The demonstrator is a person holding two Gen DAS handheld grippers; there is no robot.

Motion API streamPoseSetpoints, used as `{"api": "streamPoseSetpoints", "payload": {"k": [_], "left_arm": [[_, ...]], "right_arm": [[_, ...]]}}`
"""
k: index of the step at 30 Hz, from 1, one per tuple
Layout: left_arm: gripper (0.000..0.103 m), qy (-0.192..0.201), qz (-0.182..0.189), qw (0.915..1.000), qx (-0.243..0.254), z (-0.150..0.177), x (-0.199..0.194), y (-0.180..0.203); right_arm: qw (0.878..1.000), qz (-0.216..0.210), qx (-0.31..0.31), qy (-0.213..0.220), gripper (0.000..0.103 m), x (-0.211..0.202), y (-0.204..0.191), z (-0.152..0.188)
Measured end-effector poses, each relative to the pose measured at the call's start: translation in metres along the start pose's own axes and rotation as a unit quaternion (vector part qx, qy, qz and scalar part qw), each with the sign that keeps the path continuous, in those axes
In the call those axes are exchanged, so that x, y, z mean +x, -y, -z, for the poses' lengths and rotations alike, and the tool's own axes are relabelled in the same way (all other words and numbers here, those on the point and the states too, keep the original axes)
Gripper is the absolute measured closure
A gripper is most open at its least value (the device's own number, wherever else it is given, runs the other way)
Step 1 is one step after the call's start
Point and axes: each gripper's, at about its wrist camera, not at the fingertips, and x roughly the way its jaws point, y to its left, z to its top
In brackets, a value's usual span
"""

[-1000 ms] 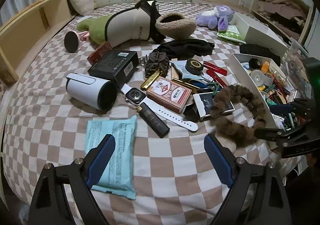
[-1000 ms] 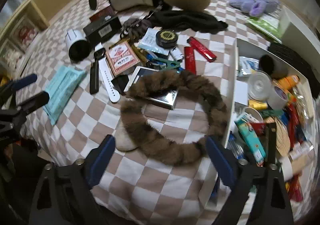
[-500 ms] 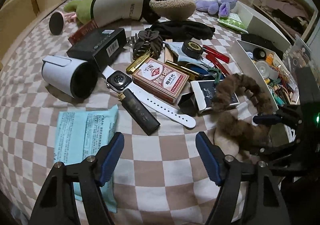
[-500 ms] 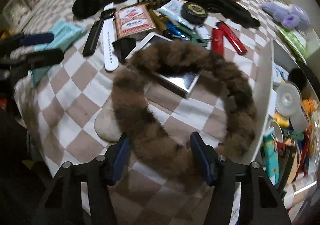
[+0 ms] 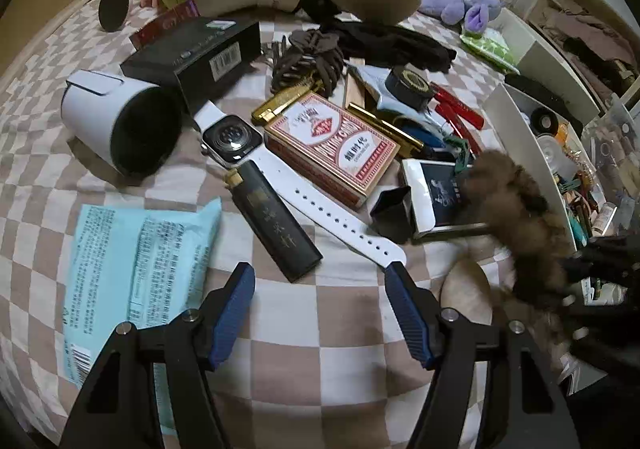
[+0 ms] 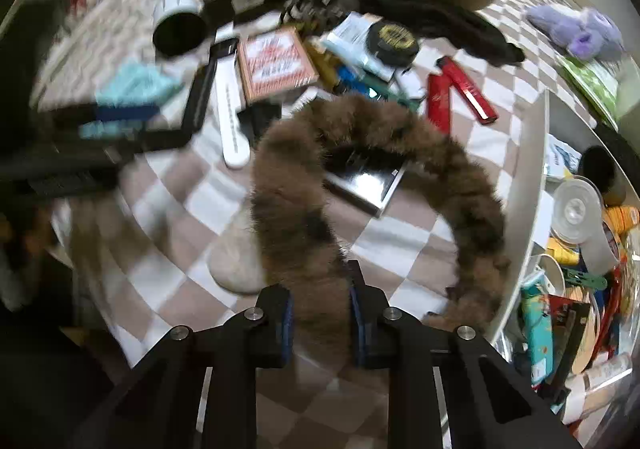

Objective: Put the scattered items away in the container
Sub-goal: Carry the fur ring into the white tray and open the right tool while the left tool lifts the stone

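Two tongs: my right tongs (image 6: 320,313) have just closed on the brown fur headband (image 6: 460,177); my left tongs (image 5: 320,309) have been narrowing, nothing between them, above the checkered bed (image 5: 344,329).

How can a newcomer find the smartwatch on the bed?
Start from the white cup lying on its side on the checked bedcover. The smartwatch lies just right of its dark mouth, before the red card box. Only it has a white holed strap.

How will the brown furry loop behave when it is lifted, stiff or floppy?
Probably floppy: the furry loop bends in a soft curve on the bed. It looks light, mostly fluff. The right hand-held gripper, whose jaws have just been closing, squeezes its fur, so the free part will likely dangle and may snag neighbouring items.
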Motion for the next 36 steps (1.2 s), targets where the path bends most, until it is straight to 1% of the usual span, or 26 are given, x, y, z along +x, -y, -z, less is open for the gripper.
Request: {"api": "streamPoseSetpoints", "payload": {"k": [6,9,13,15,19,21,22,24,26,27,30,33,36], "left_arm": [[0.035,0.003,0.034,0.9985,0.041,0.005,-0.007,0.03],[0.035,0.005,0.056,0.996,0.069,0.009,-0.009,0.05],[0.035,-0.007,0.065,0.9924,0.104,0.017,-0.002,0.075],[0.035,-0.01,0.06,0.9905,0.123,0.022,0.004,0.086],[0.035,-0.02,0.059,0.9886,0.137,0.028,0.014,0.1],[0.035,-0.023,0.049,0.988,0.145,0.031,0.02,0.104],[0.037,-0.025,0.044,0.9877,0.148,0.032,0.022,0.106],[0.042,-0.031,0.038,0.9878,0.148,0.035,0.026,0.107],[0.042,-0.032,0.033,0.988,0.147,0.037,0.028,0.107],[0.044,-0.031,0.03,0.9882,0.147,0.037,0.028,0.107],[0.053,-0.03,0.023,0.9893,0.141,0.036,0.029,0.105],[0.053,-0.033,0.023,0.9895,0.139,0.034,0.028,0.103],[0.053,-0.032,0.018,0.9892,0.142,0.033,0.026,0.104]], "right_arm": [[0.997,-0.034,0.062,0.038,0.085,-0.031,0.023,-0.008],[0.992,-0.05,0.098,0.06,0.086,-0.042,0.033,-0.016],[0.984,-0.061,0.143,0.082,0.087,-0.054,0.043,-0.022],[0.981,-0.066,0.159,0.091,0.087,-0.06,0.048,-0.022],[0.975,-0.08,0.176,0.107,0.087,-0.072,0.053,-0.023],[0.973,-0.087,0.18,0.114,0.087,-0.078,0.054,-0.024],[0.972,-0.09,0.182,0.118,0.087,-0.081,0.055,-0.024],[0.97,-0.094,0.187,0.125,0.087,-0.087,0.057,-0.025],[0.967,-0.094,0.195,0.137,0.087,-0.096,0.061,-0.024],[0.965,-0.094,0.2,0.145,0.087,-0.101,0.065,-0.024],[0.957,-0.096,0.219,0.167,0.087,-0.117,0.079,-0.023],[0.948,-0.094,0.237,0.191,0.087,-0.132,0.096,-0.02],[0.939,-0.082,0.255,0.216,0.087,-0.15,0.114,-0.014]]}}
